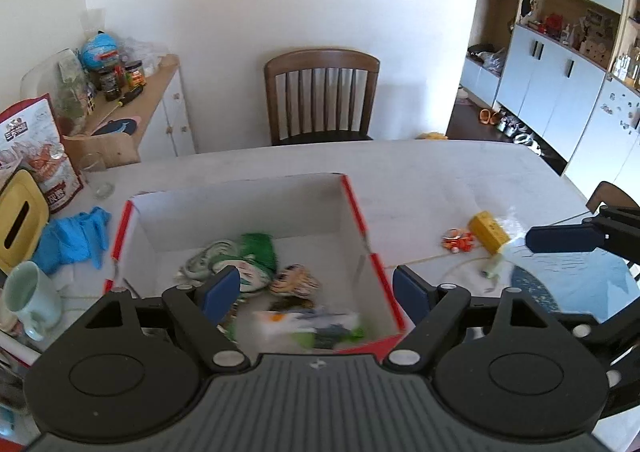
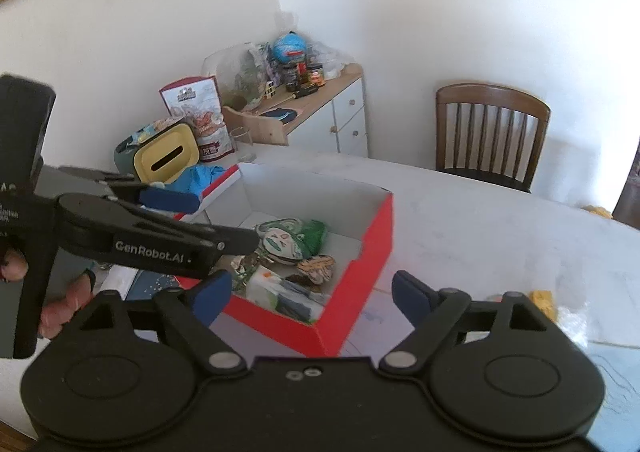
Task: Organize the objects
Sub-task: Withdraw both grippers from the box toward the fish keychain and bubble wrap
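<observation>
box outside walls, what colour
Red outside, white inside; the box shows it best in the right wrist view.

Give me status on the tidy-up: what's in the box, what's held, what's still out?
Done: several packets and small toys lie inside the red box. In hand: nothing; the left gripper and right gripper both show open, empty jaws. Left: a yellow block, an orange toy and a clear wrapper remain on the table right of the box, and blue gloves on its left.
</observation>
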